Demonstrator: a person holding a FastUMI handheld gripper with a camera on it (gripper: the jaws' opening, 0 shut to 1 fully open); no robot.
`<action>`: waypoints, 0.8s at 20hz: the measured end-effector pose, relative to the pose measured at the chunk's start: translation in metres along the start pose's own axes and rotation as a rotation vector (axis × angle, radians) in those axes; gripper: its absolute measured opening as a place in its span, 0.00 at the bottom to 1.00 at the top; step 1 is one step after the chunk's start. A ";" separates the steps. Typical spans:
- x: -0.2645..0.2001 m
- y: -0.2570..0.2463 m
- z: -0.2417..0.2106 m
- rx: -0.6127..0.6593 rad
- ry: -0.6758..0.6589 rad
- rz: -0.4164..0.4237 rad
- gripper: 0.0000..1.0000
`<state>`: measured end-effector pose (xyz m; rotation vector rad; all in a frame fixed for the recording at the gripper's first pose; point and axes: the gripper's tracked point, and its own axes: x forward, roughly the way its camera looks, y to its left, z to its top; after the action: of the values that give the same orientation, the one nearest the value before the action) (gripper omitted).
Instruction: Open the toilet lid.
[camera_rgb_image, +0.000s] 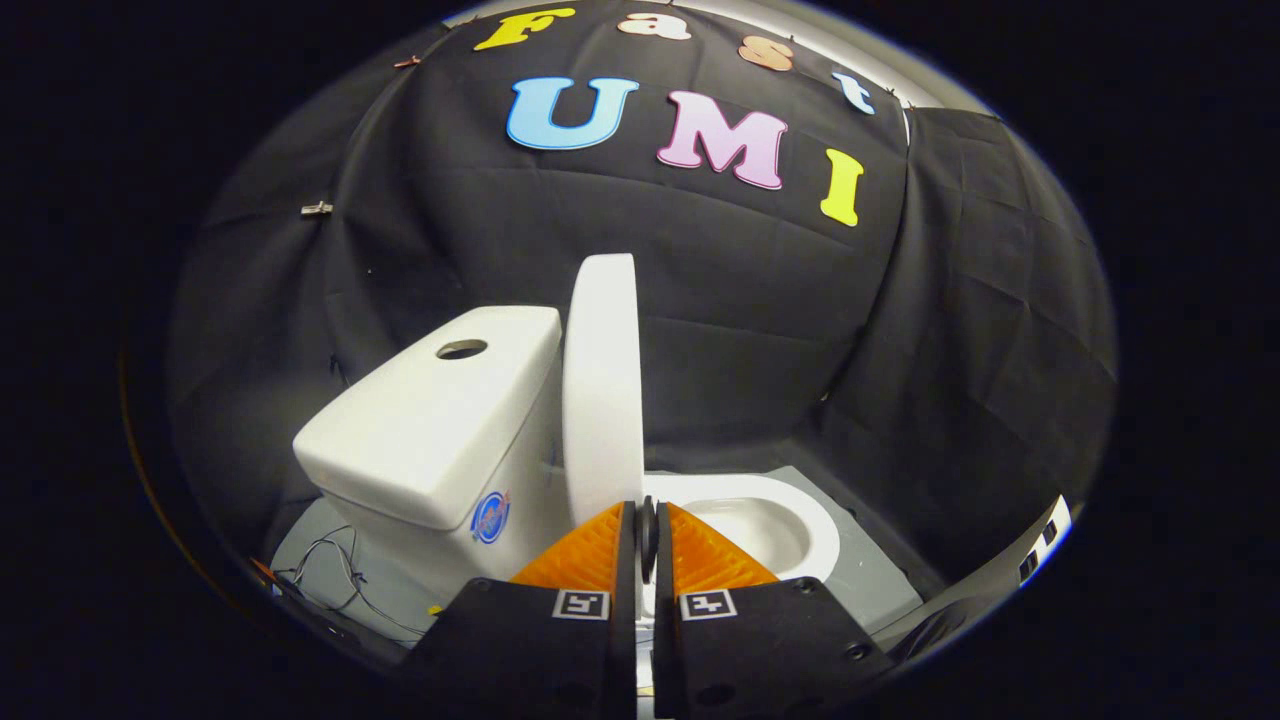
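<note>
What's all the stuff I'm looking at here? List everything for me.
Toilet lid: one, white, raised upright, its edge just ahead of the fingertips, in front of the tank.
Tank: one, white, with a round hole on top and a blue sticker on its side.
Bowl: one, white, uncovered, beyond the fingers.
Floor board: one, grey, under the toilet.
Wires: a few, thin and dark, on the board beside the tank.
Cloth wall: black, behind everything.
Hand-held gripper: one, black with orange fingers, closed together, nothing visibly clamped.
</note>
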<state>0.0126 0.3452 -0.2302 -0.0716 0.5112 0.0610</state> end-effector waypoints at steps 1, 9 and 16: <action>-0.001 0.006 0.003 -0.008 -0.004 0.015 0.12; -0.005 0.034 -0.002 -0.092 -0.015 0.045 0.12; -0.007 0.034 -0.001 -0.092 -0.007 0.051 0.14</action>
<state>0.0035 0.3788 -0.2298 -0.1484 0.5034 0.1342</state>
